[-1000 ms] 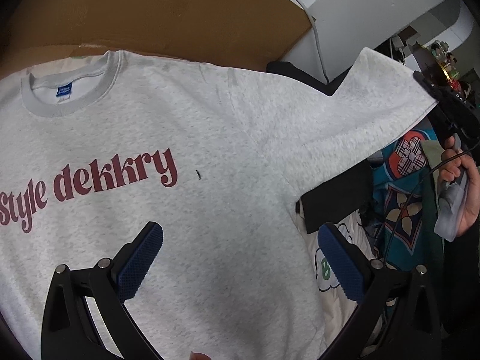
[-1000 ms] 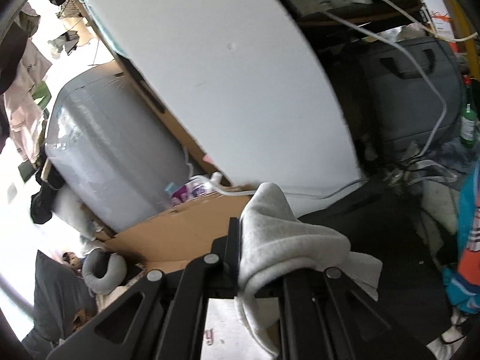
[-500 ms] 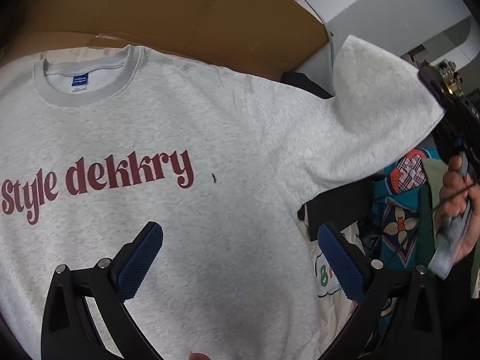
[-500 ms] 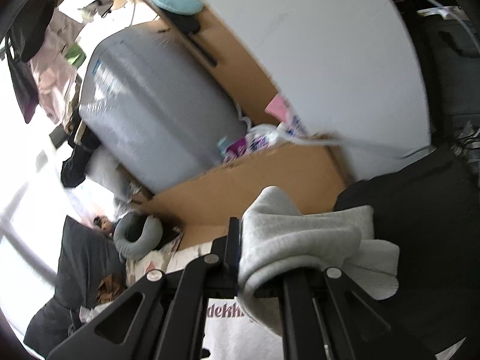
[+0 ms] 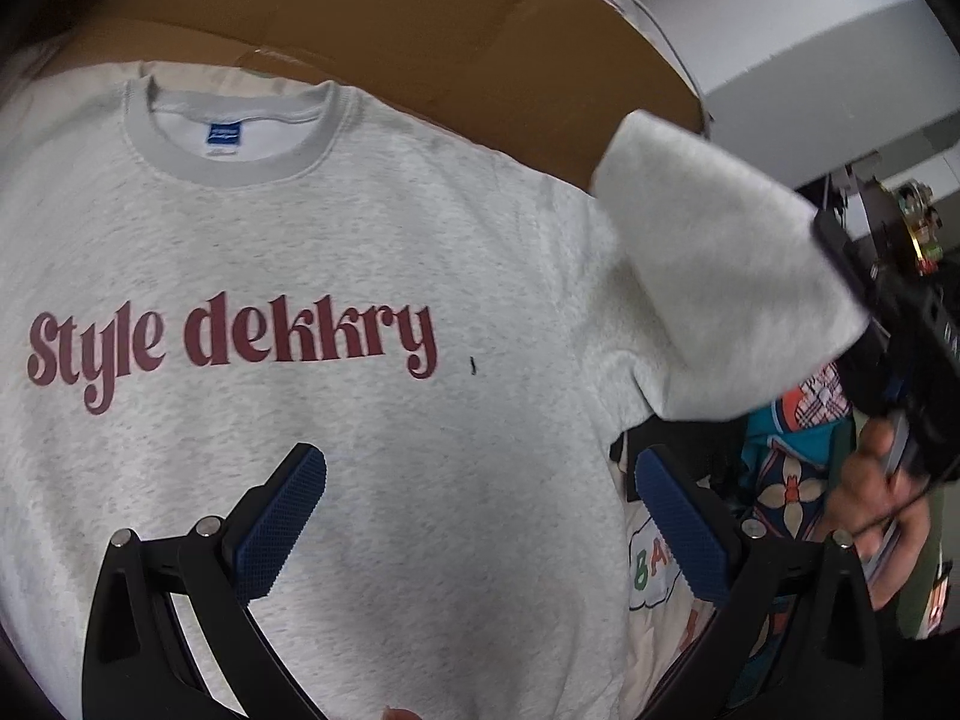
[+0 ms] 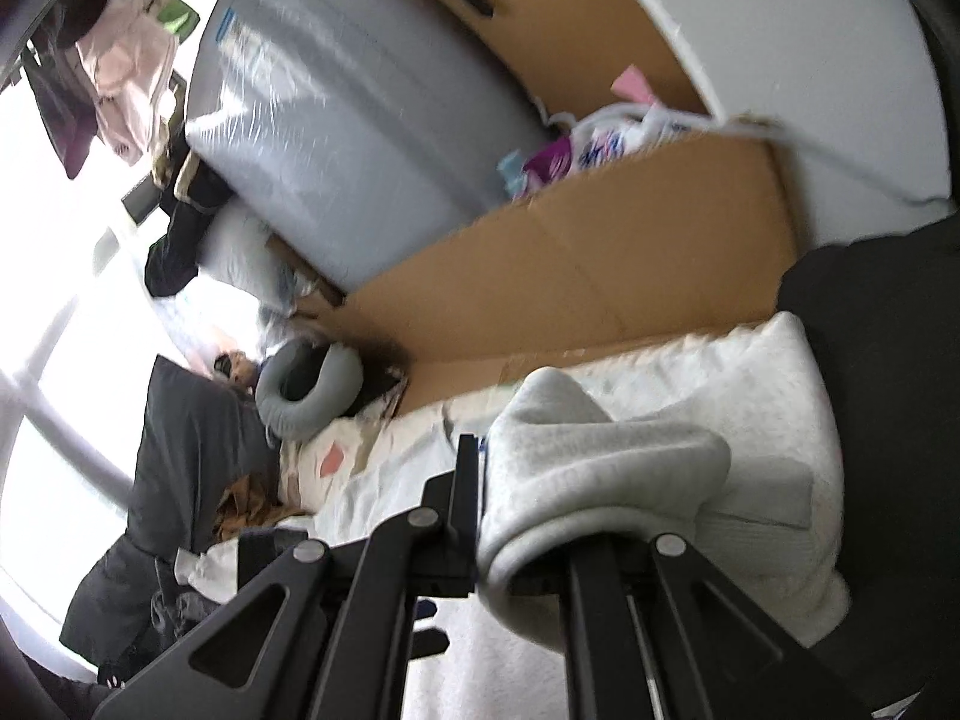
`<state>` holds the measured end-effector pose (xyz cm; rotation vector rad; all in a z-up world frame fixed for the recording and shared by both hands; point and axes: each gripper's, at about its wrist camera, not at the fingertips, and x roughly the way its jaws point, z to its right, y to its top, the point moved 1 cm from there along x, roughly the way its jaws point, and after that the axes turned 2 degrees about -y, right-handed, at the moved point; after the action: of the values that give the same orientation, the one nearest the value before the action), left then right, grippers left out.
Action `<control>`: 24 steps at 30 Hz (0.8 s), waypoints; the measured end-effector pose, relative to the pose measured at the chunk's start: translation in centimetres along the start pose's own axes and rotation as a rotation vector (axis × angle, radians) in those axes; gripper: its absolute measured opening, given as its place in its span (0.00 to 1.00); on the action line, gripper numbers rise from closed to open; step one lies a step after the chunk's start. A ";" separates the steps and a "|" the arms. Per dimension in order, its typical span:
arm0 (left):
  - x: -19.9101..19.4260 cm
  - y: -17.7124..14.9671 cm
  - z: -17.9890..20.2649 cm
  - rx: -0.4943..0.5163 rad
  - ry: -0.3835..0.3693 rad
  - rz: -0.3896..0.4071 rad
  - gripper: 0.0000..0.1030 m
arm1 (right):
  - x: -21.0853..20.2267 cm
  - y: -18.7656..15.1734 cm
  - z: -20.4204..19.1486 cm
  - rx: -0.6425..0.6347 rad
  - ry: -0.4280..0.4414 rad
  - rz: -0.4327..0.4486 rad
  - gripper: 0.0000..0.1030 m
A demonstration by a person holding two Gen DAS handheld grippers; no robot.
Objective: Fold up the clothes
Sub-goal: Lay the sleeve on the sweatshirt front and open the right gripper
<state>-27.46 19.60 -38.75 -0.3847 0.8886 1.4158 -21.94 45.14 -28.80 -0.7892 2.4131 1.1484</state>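
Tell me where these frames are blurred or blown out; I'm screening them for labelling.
Left wrist view: the sweatshirt print is sharp, the raised sleeve and right gripper smear with motion, and the edges bend. Right wrist view: the window is blown out white, and the cardboard and the gripped sleeve are soft.

**Counted at this moment**

One grey sweatshirt (image 5: 336, 420) lies flat, printed with two dark red words (image 5: 228, 348) and carrying one blue neck label (image 5: 223, 135). One sleeve (image 5: 708, 300) is lifted. Two grippers show: the left gripper (image 5: 480, 522) with two blue pads (image 5: 282, 516), and the right gripper (image 6: 522, 540). One hand (image 5: 882, 516) is visible. One cardboard sheet (image 6: 600, 264), one grey neck pillow (image 6: 306, 390) and one grey plastic-wrapped bundle (image 6: 348, 120) lie behind.
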 end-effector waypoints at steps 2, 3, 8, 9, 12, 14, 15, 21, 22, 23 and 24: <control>-0.1 0.1 -0.4 -0.030 -0.004 -0.002 1.00 | 1.2 -0.8 -0.3 -0.012 0.005 -0.013 0.06; -0.2 0.1 -0.4 -0.038 -0.006 0.001 1.00 | 1.8 -1.2 -0.3 -0.006 0.007 -0.029 0.06; -1.1 0.6 -0.3 -0.034 -0.006 0.030 1.00 | 4.5 -2.8 -1.6 -0.030 0.038 -0.087 0.06; -1.5 0.7 -0.4 -0.036 0.005 0.047 1.00 | 4.8 -3.1 -1.9 -0.040 0.040 -0.093 0.06; -2.9 0.8 -0.7 -0.010 0.080 0.108 1.00 | 5.6 -4.0 -2.3 -0.041 0.046 -0.115 0.06; -3.2 1.1 -1.2 -0.015 0.109 0.116 1.00 | 6.1 -4.6 -2.3 -0.042 0.044 -0.127 0.07; -3.3 1.1 -1.5 -0.024 0.109 0.118 1.00 | 6.5 -5.1 -2.0 -0.034 0.041 -0.136 0.08; -3.1 1.1 -1.8 -0.016 0.140 0.122 1.00 | 10.0 -9.2 -0.4 0.033 0.032 -0.278 0.34; -3.1 1.0 -1.7 -0.008 0.146 0.127 1.00 | 10.2 -9.8 -0.3 0.033 0.029 -0.299 0.34; -3.1 1.0 -1.6 0.004 0.151 0.129 1.00 | 10.5 -10.5 -0.2 0.033 0.026 -0.321 0.37; -3.1 1.0 -1.4 0.016 0.154 0.131 1.00 | 10.7 -11.1 0.0 0.034 0.024 -0.342 0.40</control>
<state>-28.57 16.67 -37.15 -0.4345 1.0657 1.5127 -23.49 35.85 -41.03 -1.1545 2.1961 0.9642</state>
